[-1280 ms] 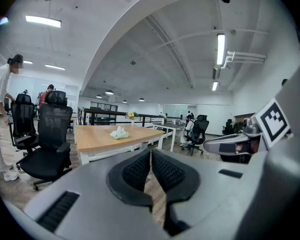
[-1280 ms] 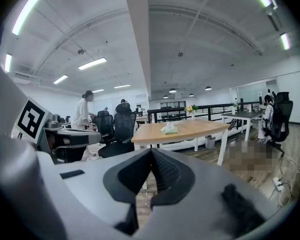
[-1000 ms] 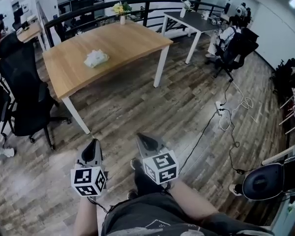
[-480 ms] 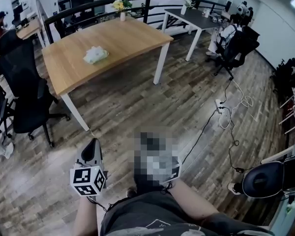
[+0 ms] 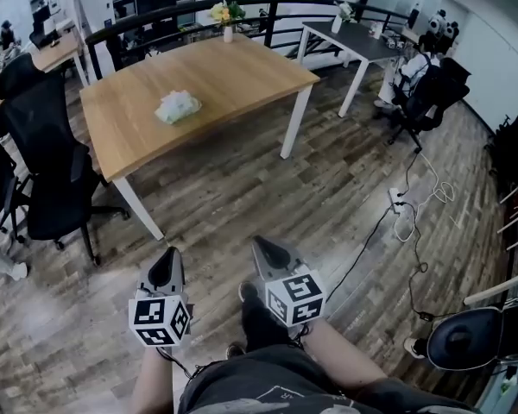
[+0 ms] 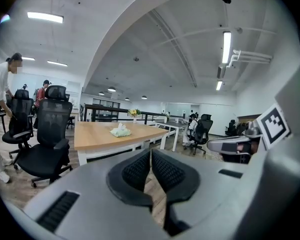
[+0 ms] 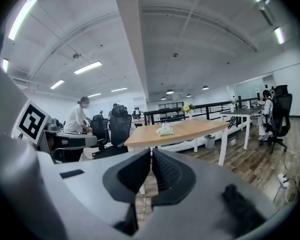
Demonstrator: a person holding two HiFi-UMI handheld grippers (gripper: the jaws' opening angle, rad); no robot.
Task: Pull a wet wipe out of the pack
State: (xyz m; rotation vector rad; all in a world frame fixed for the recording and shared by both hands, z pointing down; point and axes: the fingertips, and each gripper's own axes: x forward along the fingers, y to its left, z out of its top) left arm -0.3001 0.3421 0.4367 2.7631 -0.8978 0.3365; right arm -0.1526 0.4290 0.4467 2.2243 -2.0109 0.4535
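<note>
Nearest the camera, the left claw (image 5: 167, 260) and the right claw (image 5: 264, 248) are held side by side, low over the wooden floor (image 5: 216, 205), and a marker cube is carried at the back of each. In the left gripper view the left claw's ribbed pads are seen pressed together, with nothing between them. In the right gripper view the right claw's jaws are likewise closed on nothing. Both claws are pointed towards a light wooden counter (image 5: 242, 76) on white legs, from which they are well apart. A black office chair (image 5: 56, 179) is parked at the counter's left corner, and a cable (image 5: 406, 218) is trailed across the floor to the right. The wet wipe pack (image 5: 178, 107) is seen lying on the counter top towards its left side, with a white wipe standing up from its opening; nothing is touching it. At the far edge of the counter a vase of flowers (image 5: 228, 14) is set in front of a black railing (image 5: 155, 20). Further off, a dark table (image 5: 354, 43) is placed to the right, and a seated person (image 5: 414, 69) is seen beside it.
</note>
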